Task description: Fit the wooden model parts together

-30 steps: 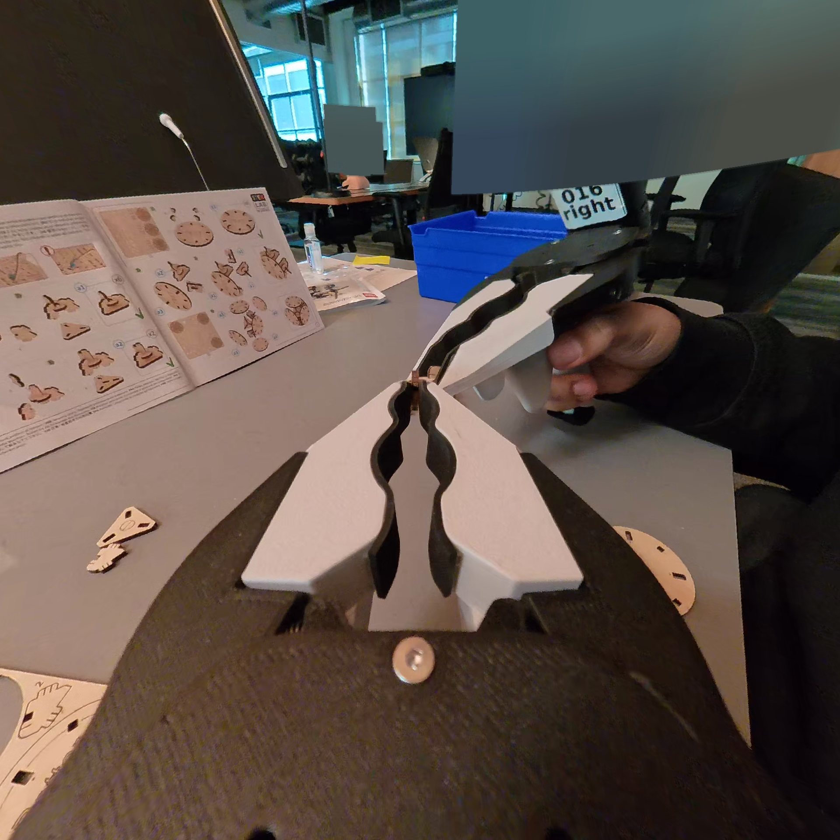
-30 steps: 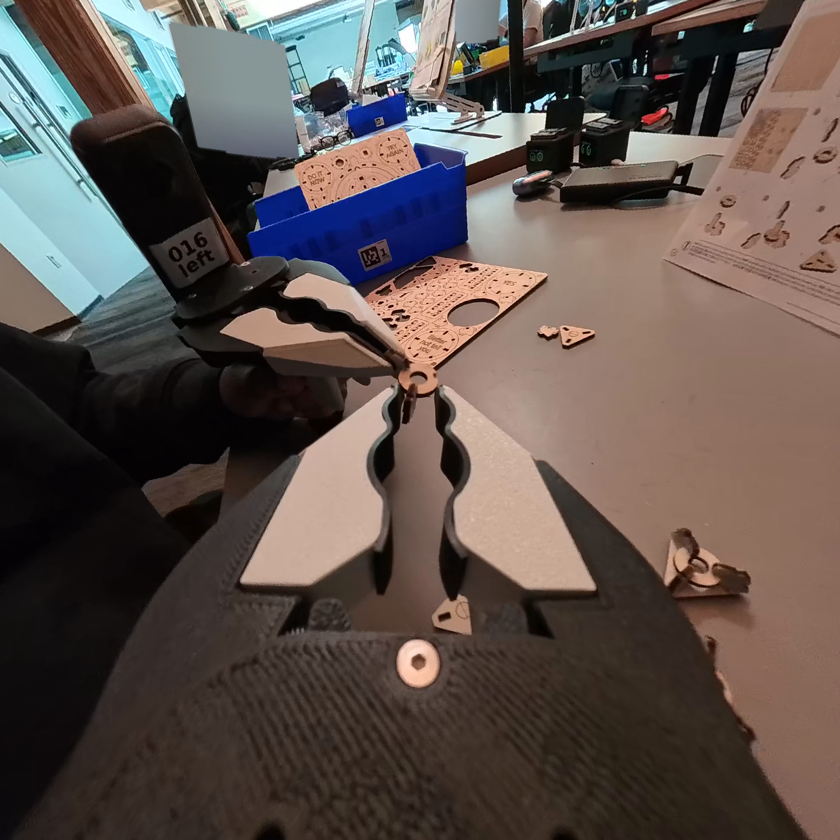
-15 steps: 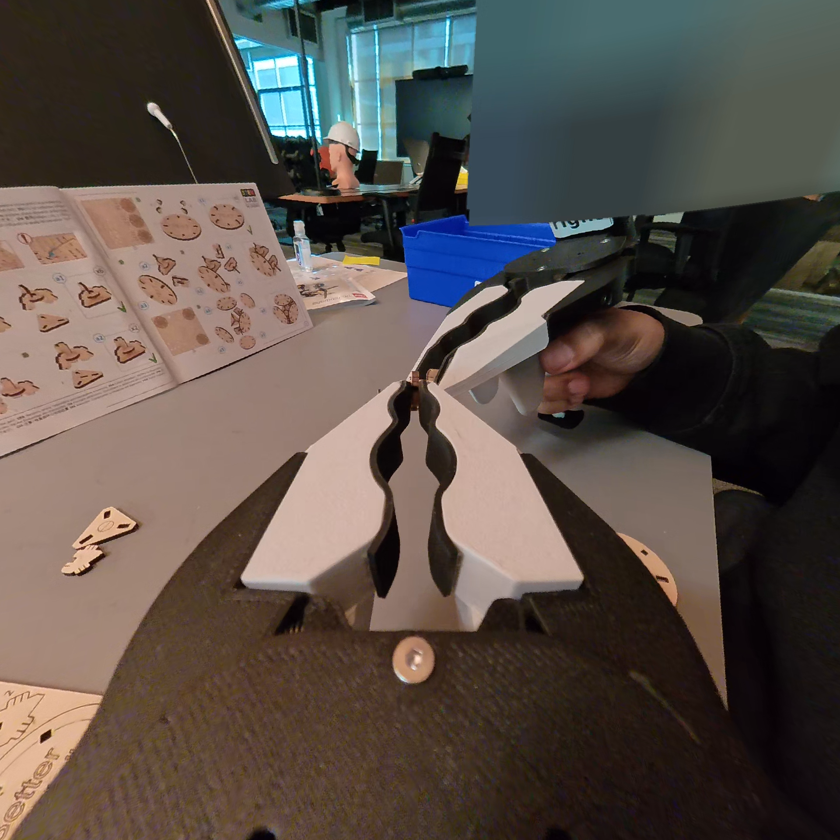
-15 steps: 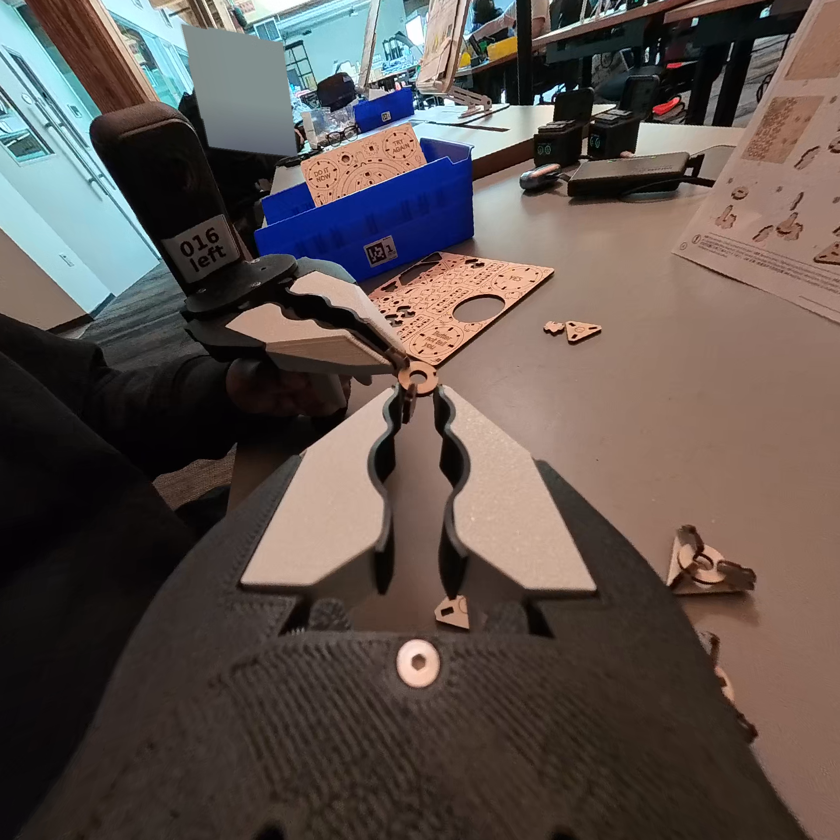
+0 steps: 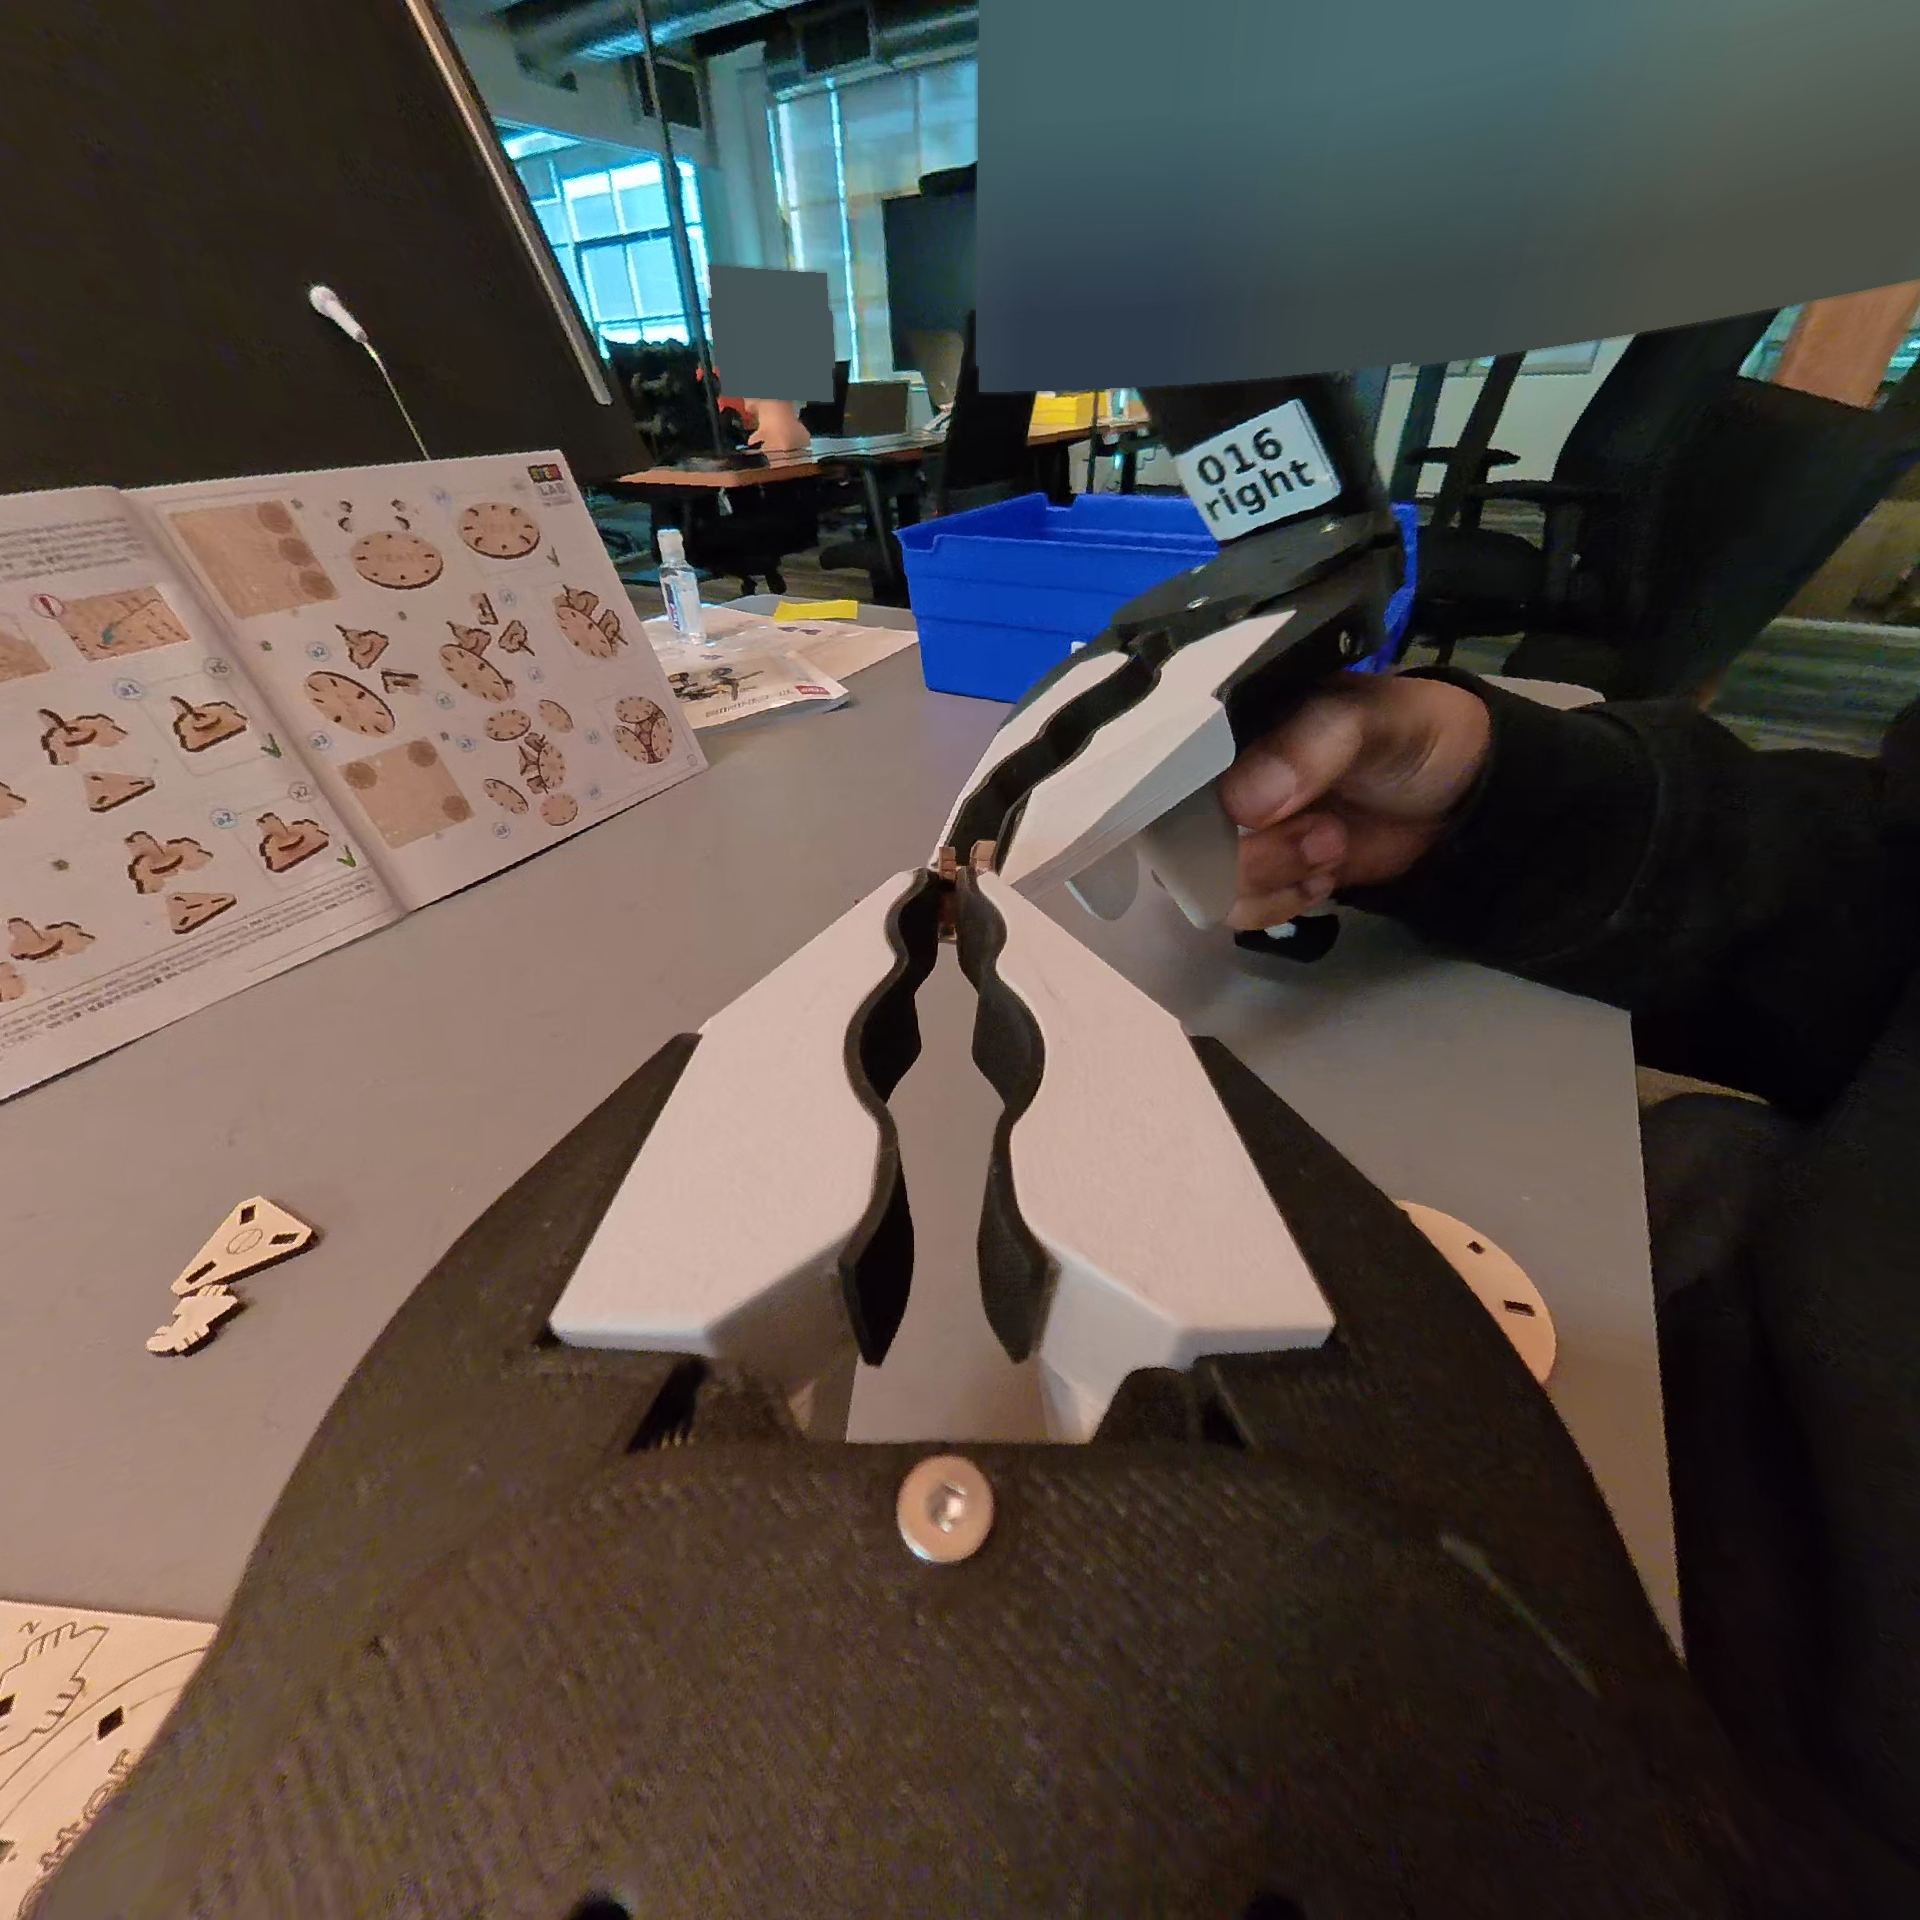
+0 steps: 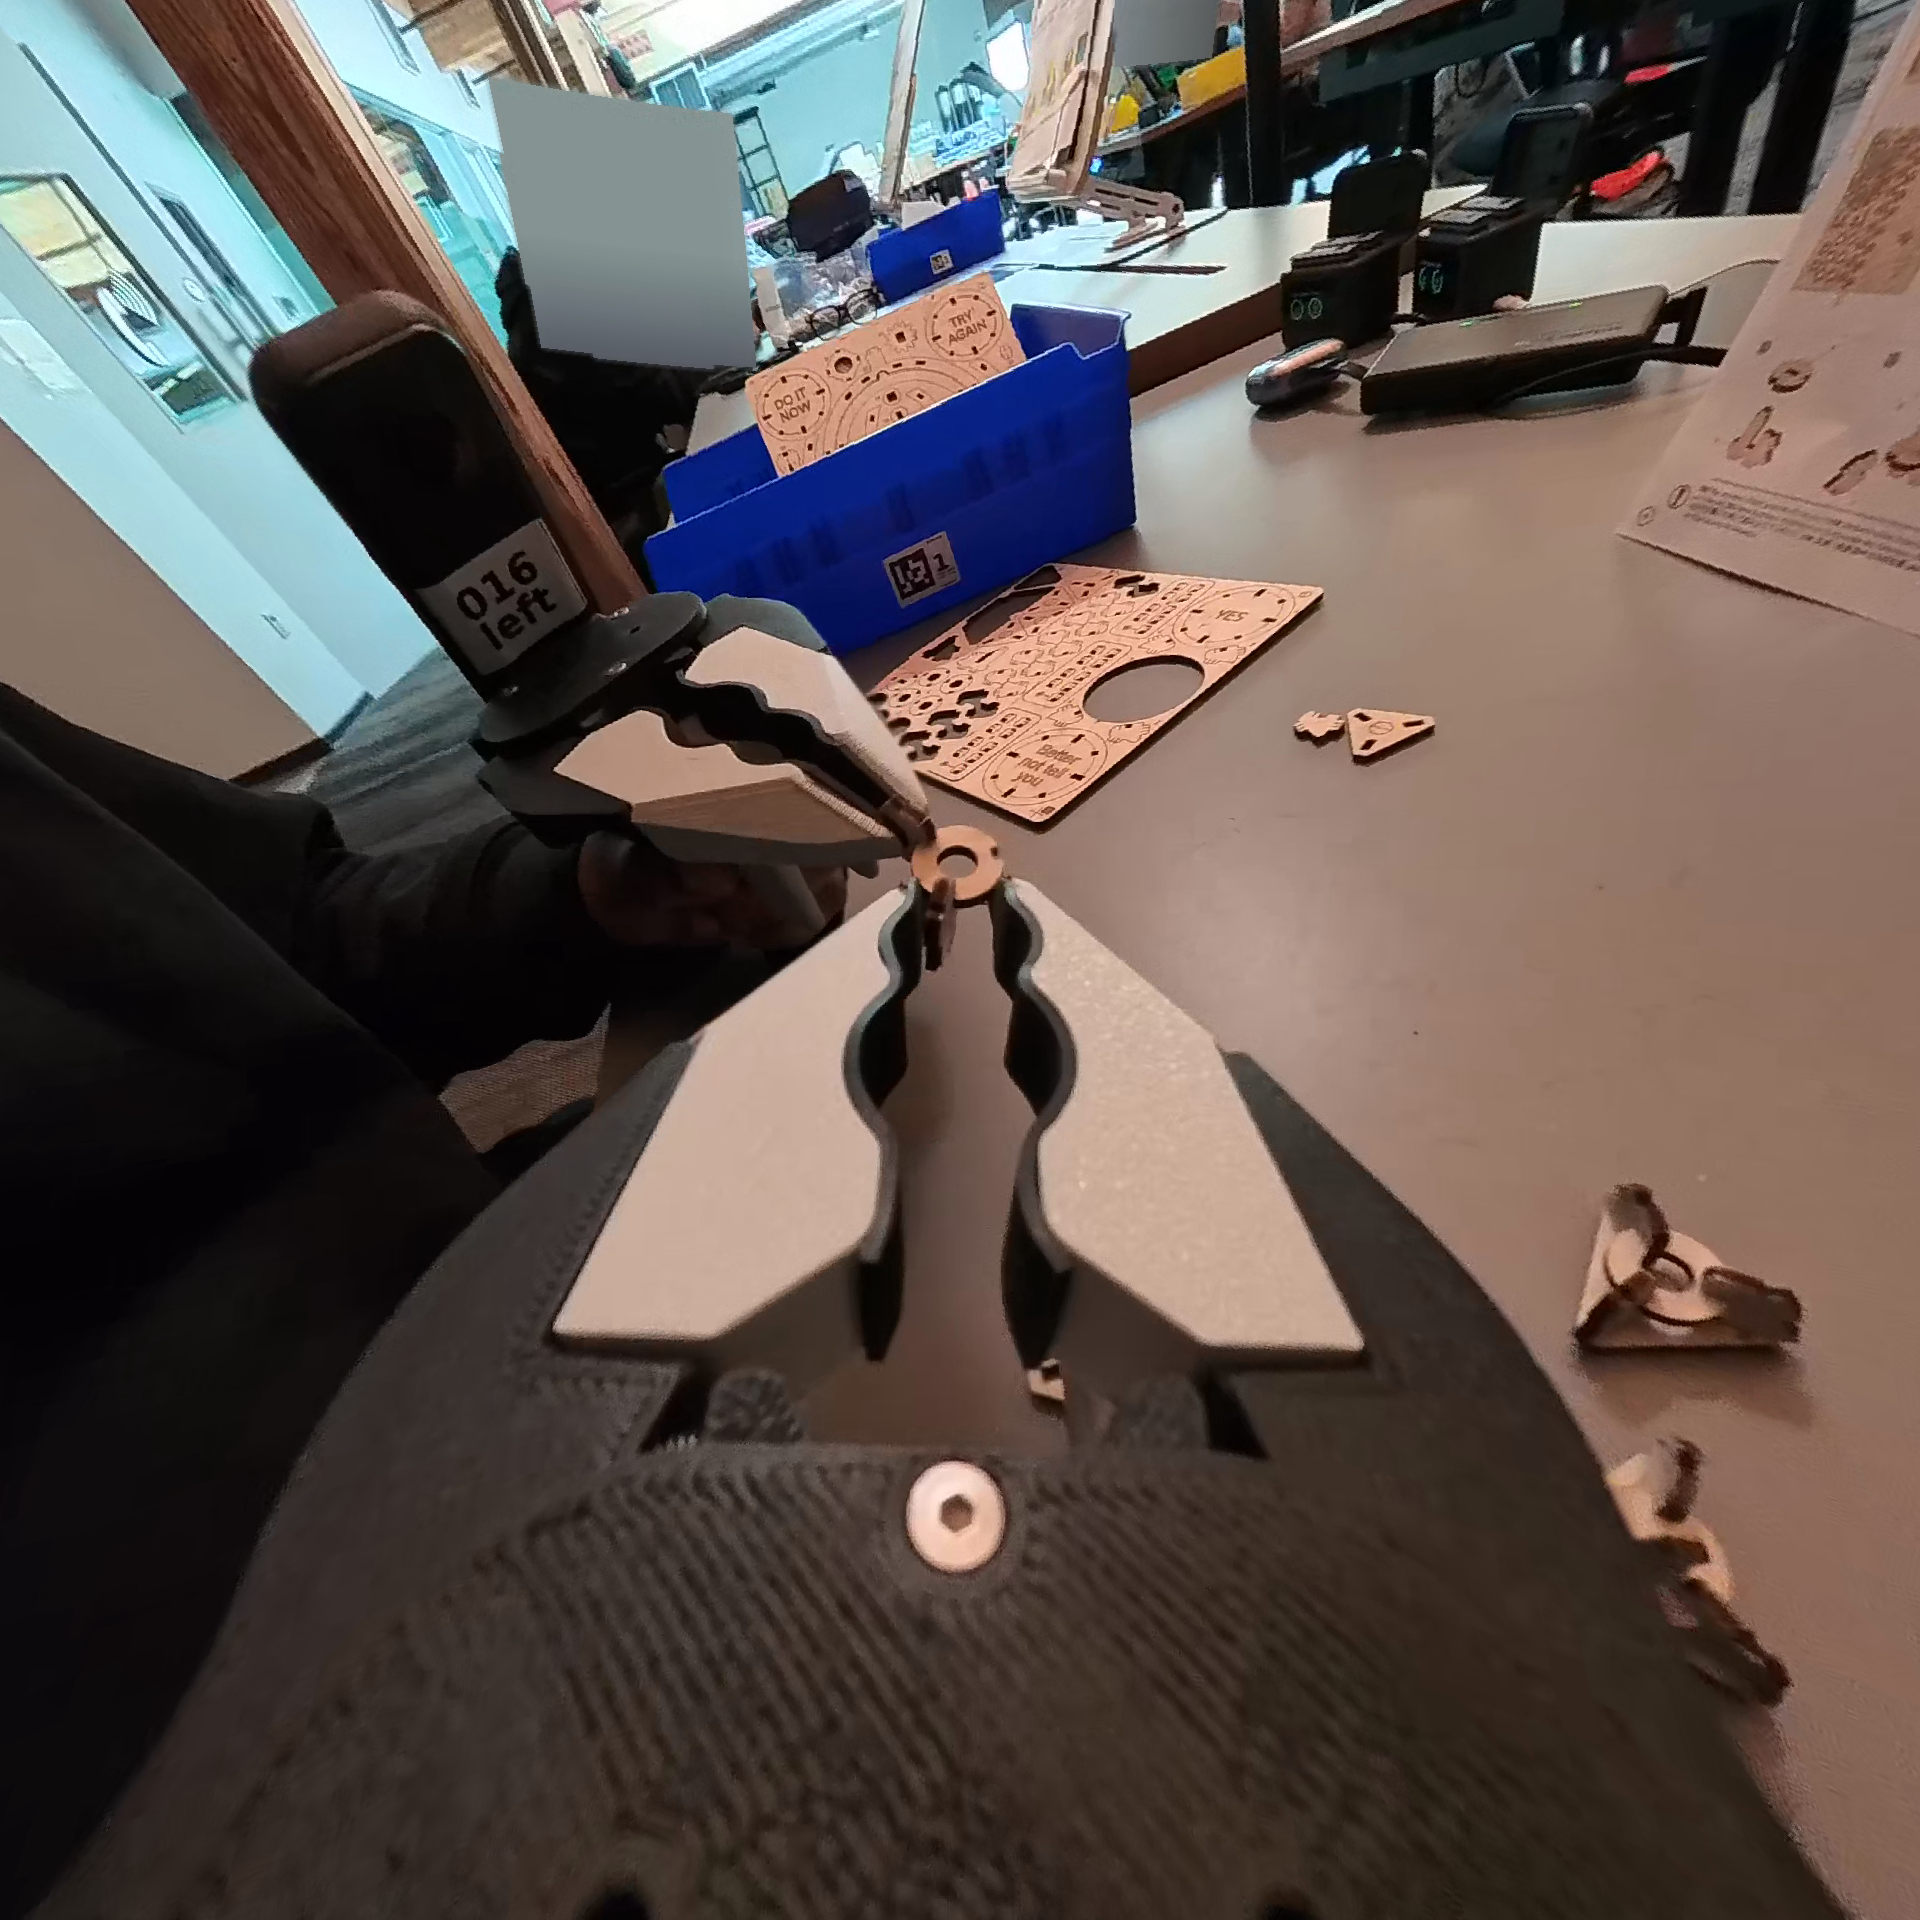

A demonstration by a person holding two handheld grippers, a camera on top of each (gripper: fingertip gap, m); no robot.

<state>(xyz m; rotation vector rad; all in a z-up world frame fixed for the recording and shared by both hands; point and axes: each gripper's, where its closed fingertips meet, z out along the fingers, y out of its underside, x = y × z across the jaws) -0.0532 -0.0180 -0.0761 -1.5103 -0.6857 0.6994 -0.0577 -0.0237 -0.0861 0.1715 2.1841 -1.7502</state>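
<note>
Above the grey table [image 6: 1455, 935]: both grippers meet tip to tip.
Right gripper [image 6: 961, 899]: jaws narrow, pads pressing the rim of a flat wooden ring [image 6: 958, 862] that carries a small wooden tab.
Left gripper [image 5: 948, 896]: jaws nearly closed, pinching a thin wooden piece [image 5: 945, 868] beside the ring.
Nearby: cut-out wooden sheet [image 6: 1101, 686], blue bin [image 6: 894, 520], open instruction booklet [image 5: 312, 707], loose triangular piece [image 5: 244, 1242].
</note>
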